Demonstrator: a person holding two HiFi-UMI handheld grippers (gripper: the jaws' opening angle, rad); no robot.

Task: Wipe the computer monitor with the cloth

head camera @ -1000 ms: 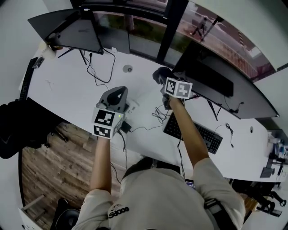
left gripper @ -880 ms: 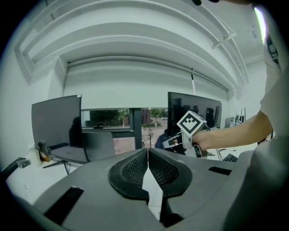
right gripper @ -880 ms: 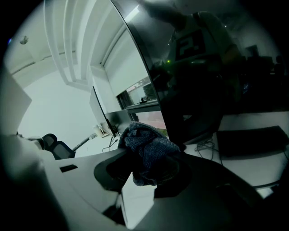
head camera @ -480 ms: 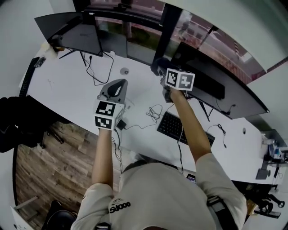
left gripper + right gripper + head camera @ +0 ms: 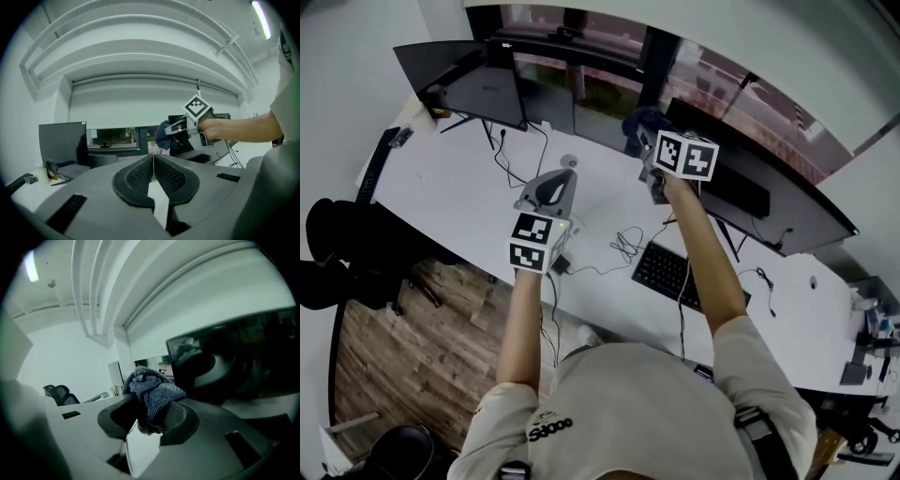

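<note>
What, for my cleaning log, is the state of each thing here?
Blue-grey cloth: bunched, clamped between jaws.
Right gripper: shut on the cloth.
Left gripper: shut, empty.
Wide black monitor: upright, screen dark.
Black keyboard: flat on white desk.

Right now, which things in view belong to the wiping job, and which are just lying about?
For the job: cloth, clamped in the right gripper; the dark monitor ahead of it.
Just lying about: keyboard, loose cables, second monitor at far left; left gripper, shut and empty.
</note>
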